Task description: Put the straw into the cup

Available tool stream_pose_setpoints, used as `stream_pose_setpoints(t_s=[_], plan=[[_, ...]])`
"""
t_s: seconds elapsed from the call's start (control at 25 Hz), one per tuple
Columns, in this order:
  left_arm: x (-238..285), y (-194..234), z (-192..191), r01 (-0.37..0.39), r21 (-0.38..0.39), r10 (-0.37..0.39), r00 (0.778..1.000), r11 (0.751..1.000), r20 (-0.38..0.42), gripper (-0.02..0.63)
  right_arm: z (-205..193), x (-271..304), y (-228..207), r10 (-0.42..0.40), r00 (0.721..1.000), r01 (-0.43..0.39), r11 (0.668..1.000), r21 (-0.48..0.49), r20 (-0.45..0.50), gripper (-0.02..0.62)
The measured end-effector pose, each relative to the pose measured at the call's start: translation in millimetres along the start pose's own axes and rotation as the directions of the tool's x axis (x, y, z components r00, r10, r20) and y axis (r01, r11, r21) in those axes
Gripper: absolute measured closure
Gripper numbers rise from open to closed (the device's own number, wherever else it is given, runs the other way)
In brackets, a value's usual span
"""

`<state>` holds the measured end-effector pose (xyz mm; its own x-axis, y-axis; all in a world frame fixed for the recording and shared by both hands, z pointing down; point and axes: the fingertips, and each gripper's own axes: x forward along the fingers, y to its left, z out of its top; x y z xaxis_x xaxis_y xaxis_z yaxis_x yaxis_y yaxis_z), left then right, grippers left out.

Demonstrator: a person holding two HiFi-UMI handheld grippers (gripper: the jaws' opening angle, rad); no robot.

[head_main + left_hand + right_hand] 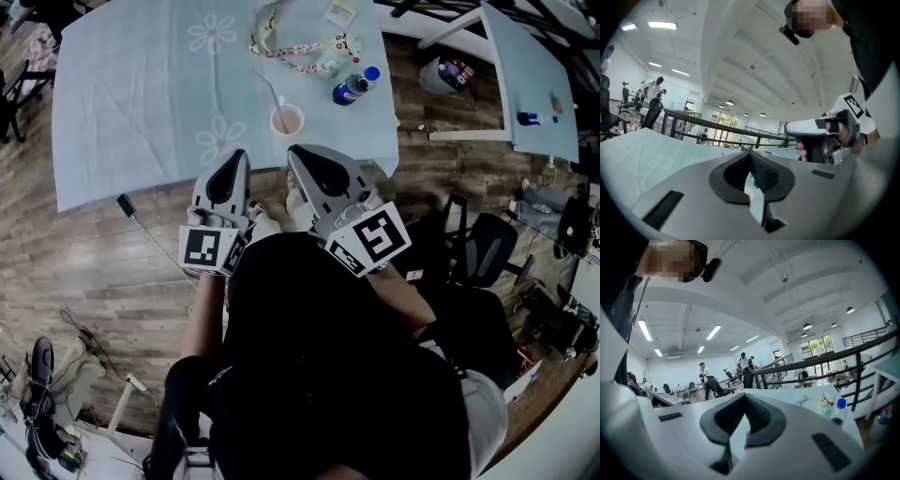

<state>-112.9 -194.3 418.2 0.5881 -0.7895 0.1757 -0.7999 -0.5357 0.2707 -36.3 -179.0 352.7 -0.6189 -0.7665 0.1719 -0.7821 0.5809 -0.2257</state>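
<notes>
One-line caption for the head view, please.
Straw leaning in the cup on the blue tablecloth; left gripper and right gripper, both shut and empty, side by side at its near edge.

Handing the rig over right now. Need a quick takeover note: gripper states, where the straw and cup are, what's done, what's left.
Left gripper: shut, empty, at the near edge of the table.
Right gripper: jaws together, empty, close beside the left one.
Cup: upright on the table, just ahead of both grippers.
Straw: lower end in the cup, leaning away to the left.
Done: straw appears to be in the cup.
Left: probably nothing; just confirm the straw stays put.
</notes>
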Motion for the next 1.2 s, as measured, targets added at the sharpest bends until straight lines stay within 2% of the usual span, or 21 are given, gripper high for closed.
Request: stream_pose_setpoints(t_s=[0.12, 0.24, 0.44, 0.8, 0.96, 1.2], plan=[[-23.0, -9.8, 26.0, 0.045, 0.004, -0.045, 0.997, 0.999, 0.07, 0.594, 1.4, -4.5, 23.3, -0.008, 1.0, 0.008, 1.0, -0.006, 0.017, 0.588], [-44.0, -25.5, 48.6, 0.115, 0.044, -0.12, 0.982, 0.992, 0.147, 0.594, 3.7, -11.7, 45.9, -0.021, 0.999, 0.021, 1.0, -0.014, 0.037, 0.588], [-72.1, -47.9, 63.2, 0.183, 0.112, -0.201, 0.964, 0.977, 0.174, 0.595, 4.5, -25.2, 77.0, -0.036, 0.996, 0.039, 0.999, -0.032, 0.077, 0.588], [-111.3, -65.5, 56.7, 0.222, 0.147, -0.245, 0.954, 0.964, 0.171, 0.594, 4.0, -49.1, 112.6, -0.073, 0.99, 0.081, 0.995, -0.063, 0.122, 0.588], [-125.6, -80.3, 75.8, 0.24, 0.18, -0.281, 0.926, 0.954, 0.251, 0.594, 9.2, -61.8, 116.8, -0.087, 0.985, 0.099, 0.992, -0.073, 0.151, 0.588], [-146.8, -90.4, 87.0, 0.239, 0.207, -0.289, 0.921, 0.949, 0.26, 0.594, 14.7, -67.7, 128.6, -0.078, 0.98, 0.094, 0.993, -0.078, 0.182, 0.588]])
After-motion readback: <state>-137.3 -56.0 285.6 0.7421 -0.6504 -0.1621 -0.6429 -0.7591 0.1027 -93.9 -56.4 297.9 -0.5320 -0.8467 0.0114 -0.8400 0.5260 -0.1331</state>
